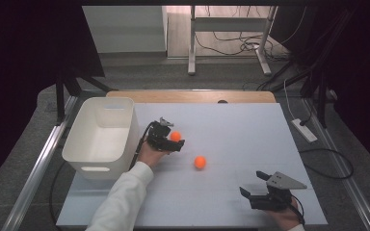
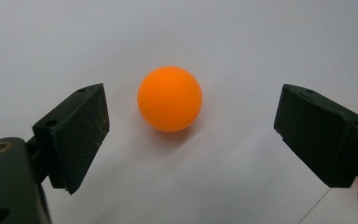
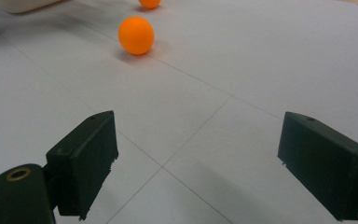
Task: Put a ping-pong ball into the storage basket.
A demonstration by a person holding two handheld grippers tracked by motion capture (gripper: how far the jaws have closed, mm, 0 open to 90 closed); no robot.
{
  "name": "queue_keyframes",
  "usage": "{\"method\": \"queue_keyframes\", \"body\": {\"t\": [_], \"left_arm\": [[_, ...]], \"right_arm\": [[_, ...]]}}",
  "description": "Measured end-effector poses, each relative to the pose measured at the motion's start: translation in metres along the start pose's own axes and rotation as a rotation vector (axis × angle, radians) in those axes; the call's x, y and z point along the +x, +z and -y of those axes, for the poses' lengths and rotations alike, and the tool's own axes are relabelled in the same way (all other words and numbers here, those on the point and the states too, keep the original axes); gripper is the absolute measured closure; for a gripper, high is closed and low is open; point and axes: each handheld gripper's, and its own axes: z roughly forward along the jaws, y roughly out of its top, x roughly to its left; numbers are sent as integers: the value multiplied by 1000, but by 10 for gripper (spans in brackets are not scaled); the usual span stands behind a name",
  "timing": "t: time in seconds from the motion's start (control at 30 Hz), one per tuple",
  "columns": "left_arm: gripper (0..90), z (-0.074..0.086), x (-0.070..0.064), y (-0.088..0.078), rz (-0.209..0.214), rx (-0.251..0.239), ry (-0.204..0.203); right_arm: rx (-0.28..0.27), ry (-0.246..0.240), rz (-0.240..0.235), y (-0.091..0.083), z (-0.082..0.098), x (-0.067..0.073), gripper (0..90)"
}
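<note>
Two orange balls lie on the white table (image 1: 241,130). One ball (image 1: 175,136) (image 2: 169,98) sits between the jaws of my left gripper (image 1: 172,138) (image 2: 192,109), which is open; neither jaw touches it. The other ball (image 1: 200,162) (image 3: 136,35) rests alone mid-table. My right gripper (image 1: 253,183) (image 3: 198,140) stands open near the front right, holding nothing and facing that second ball from a distance. The first ball (image 3: 149,3) peeks in at the top of the right gripper view.
A white plastic bin (image 1: 101,137) (image 3: 23,4) stands at the table's left, just beside my left hand. A wooden strip (image 1: 192,96) runs along the far edge. A power strip (image 1: 304,130) and cables lie on the floor to the right.
</note>
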Motion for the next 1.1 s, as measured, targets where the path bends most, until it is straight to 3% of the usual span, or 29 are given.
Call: {"method": "queue_keyframes", "body": {"t": [0.6,0.97,1.1], "left_arm": [[119,-7,13,14,5,25,-42],[151,-10,13,21,17,45,-38],[200,-9,14,22,28,58,-35]], "right_arm": [[11,2,2,1,1,-1,117],[9,6,2,1,1,-1,117],[8,5,2,1,1,-1,117]]}}
